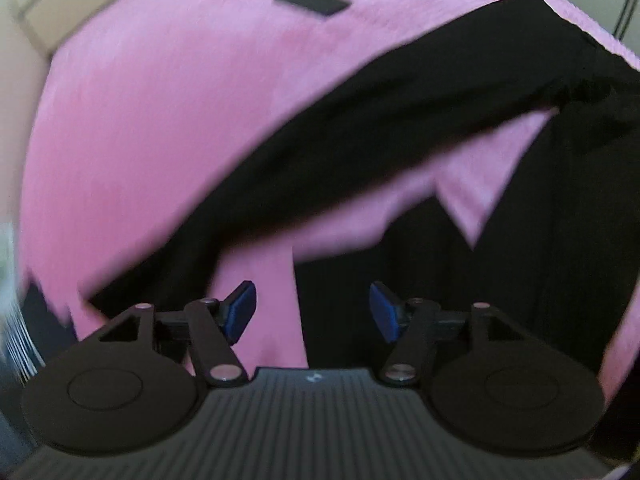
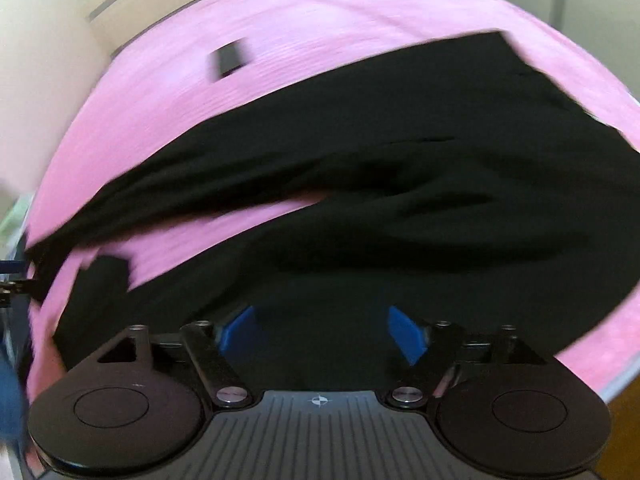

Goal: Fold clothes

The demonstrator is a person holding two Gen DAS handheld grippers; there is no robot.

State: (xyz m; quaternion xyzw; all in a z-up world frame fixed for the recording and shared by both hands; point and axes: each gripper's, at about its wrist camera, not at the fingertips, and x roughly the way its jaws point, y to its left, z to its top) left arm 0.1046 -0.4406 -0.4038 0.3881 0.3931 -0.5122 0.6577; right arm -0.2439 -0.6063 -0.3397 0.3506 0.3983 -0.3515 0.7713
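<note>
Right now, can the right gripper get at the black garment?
Probably yes. The right gripper is open with nothing between its pads, and the black garment lies spread on the pink cover right in front of it, nothing in between.

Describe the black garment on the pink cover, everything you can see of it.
The black fabric garment looks soft, matte and thin, with no print visible. It lies loosely spread and rumpled on the pink textured cover, not yet neatly folded. One long strip runs diagonally across the pink, and pink shows through gaps between its folds. Motion blur hides seams and what kind of garment it is. Neither the left tool nor the right tool grips it.
</note>
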